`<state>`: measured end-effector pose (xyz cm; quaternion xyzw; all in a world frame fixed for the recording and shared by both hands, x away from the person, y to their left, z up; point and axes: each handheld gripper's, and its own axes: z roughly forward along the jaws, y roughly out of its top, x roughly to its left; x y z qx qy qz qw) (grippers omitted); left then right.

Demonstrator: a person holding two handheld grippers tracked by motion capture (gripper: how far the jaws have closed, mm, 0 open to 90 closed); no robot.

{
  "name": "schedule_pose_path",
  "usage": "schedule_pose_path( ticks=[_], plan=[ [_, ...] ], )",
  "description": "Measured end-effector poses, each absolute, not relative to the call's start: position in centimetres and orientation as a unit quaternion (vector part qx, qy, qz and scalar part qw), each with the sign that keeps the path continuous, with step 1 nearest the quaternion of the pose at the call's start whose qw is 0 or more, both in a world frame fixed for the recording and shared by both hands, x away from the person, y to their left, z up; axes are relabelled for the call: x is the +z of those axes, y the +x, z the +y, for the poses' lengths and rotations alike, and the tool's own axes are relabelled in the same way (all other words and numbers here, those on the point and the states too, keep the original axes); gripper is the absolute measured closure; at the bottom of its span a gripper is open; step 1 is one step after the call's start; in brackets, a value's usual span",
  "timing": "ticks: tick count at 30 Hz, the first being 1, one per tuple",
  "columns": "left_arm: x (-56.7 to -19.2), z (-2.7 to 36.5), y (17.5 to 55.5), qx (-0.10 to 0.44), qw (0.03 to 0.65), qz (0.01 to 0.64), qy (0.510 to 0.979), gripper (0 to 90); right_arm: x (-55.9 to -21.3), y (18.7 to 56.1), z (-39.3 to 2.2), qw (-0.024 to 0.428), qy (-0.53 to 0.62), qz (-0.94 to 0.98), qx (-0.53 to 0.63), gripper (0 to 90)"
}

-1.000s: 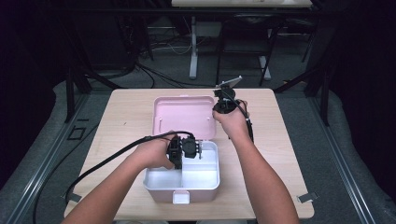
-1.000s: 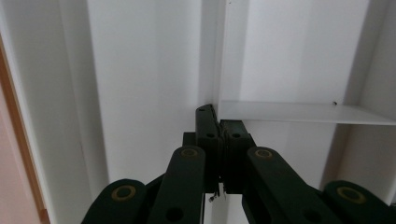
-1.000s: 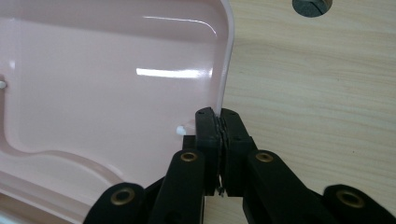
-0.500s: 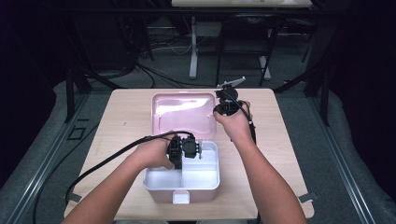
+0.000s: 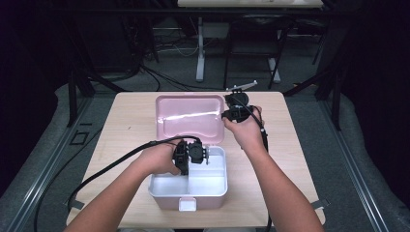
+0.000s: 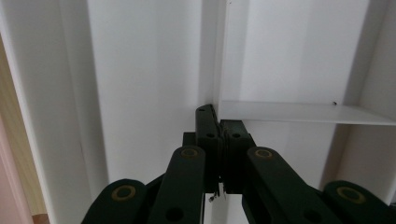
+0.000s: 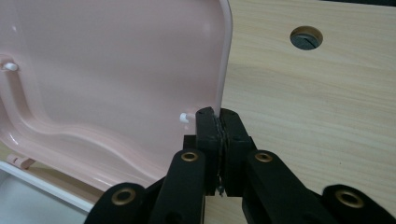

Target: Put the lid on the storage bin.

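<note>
Two grippers work at the white box (image 5: 188,186) on the desk (image 5: 125,130): the left gripper (image 6: 218,122), fingers clamped on the box's inner divider (image 6: 299,112); the right gripper (image 7: 217,122), fingers pinched on the raised pink lid (image 7: 102,79) behind the box.

The pink lid (image 5: 190,117) of the white box (image 5: 212,181) stands more upright than in the earlier pictures; a second ago it lay back lower towards the table (image 5: 125,130), and its inner face catches a bright streak of light that has slid from its near part towards its middle. The right gripper (image 5: 225,115), jaws closed on the lid's right edge, sits slightly higher and nearer the box than before, and the right hand (image 5: 246,129) has come along with it. In the right gripper view the lid's rim (image 7: 225,56) rises steeply from between the jaw tips.
</note>
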<state>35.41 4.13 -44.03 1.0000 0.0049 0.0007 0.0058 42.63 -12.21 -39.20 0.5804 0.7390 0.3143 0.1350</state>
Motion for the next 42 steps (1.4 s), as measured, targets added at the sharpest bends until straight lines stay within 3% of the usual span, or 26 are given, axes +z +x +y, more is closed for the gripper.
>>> schedule_pose_path(
  ticks=[20, 29, 42],
  plan=[
    [-44.0, 4.2, 35.4, 0.004, 0.005, 0.003, 1.0, 88.4, -39.1, 40.2, -12.8, 0.158, 0.557, 0.73, 0.363, 88.7],
    [-44.1, 4.2, 35.3, 0.005, 0.007, 0.005, 1.0, 88.3, -39.2, 38.6, -12.7, 0.202, 0.541, 0.724, 0.377, 88.6],
    [-44.0, 4.3, 34.8, 0.022, 0.008, 0.024, 0.999, 87.1, -39.3, 37.6, -12.6, 0.222, 0.537, 0.717, 0.385, 88.6]
  ],
)
